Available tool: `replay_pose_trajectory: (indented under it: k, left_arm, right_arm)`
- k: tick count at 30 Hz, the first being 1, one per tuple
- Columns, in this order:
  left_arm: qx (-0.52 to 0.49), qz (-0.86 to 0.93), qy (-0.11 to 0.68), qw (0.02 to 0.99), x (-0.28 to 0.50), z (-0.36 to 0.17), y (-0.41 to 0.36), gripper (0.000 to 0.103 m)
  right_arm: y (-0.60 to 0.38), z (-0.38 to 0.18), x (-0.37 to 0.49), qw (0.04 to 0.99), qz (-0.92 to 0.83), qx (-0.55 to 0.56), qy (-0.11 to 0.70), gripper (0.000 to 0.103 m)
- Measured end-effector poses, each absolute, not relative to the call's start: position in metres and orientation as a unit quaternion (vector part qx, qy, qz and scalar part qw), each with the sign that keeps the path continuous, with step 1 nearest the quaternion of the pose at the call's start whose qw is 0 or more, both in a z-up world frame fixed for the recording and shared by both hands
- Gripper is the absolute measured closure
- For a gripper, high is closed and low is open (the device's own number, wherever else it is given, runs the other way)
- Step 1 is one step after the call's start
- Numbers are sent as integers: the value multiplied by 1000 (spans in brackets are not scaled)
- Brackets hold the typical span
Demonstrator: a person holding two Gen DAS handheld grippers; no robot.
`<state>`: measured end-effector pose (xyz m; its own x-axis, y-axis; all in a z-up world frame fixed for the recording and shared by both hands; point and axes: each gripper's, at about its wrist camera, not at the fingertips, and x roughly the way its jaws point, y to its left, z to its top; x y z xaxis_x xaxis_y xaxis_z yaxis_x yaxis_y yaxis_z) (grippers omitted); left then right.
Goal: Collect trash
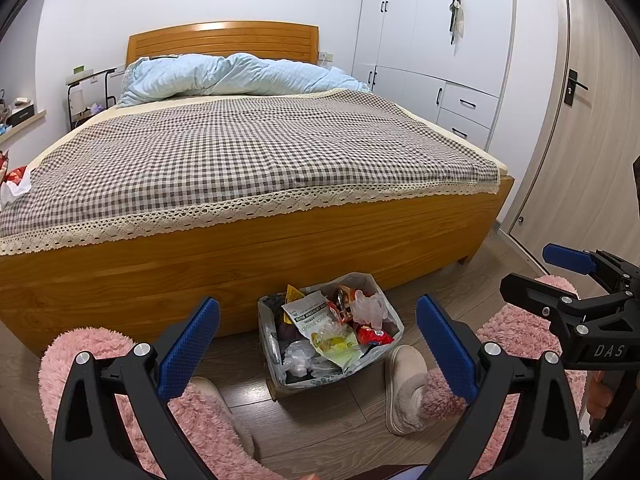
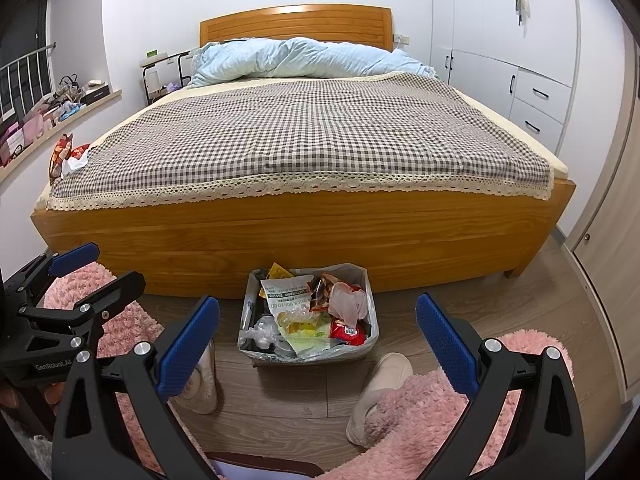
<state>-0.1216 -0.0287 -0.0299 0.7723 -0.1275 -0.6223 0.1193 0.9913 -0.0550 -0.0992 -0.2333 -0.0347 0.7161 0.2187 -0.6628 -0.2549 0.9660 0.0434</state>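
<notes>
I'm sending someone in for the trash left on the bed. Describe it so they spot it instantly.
Start at the wooden bed with the brown-and-cream checked cover. Go to its foot-end corner on the window-ledge side, away from the white wardrobe. There lies a red-and-orange snack wrapper with crumpled white paper, the only loose litter on the cover.

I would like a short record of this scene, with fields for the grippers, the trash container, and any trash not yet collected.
left gripper: open, holding nothing
right gripper: open, holding nothing
trash bin: on the floor at the foot of the bed, lined with a bag, full of wrappers
trash not yet collected: red snack bag and white tissue at the bed's left edge
person: slippers either side of the bin
</notes>
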Motion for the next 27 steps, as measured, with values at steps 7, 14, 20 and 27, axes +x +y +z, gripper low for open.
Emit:
replay_pose_trajectory:
  k: [7,14,20,27]
  left_arm:
    - [-4,-66,329,942,-122,-28,-31,8]
    - [-1,-70,330,942,-122,-27,-32,8]
    - [-7,-66,335,940,-120,-30,-30,8]
    - [-18,-61,341,938,-118,-33,-26,8]
  right_arm:
    - [-234,-34,-99,926,128,-25,355,8]
    - [-233,-35,-99,925,130,-24,355,8]
    - [-234,-36,-98,924,132,-21,358,8]
    - [-236,-39,-96,922,133,-18,362,8]
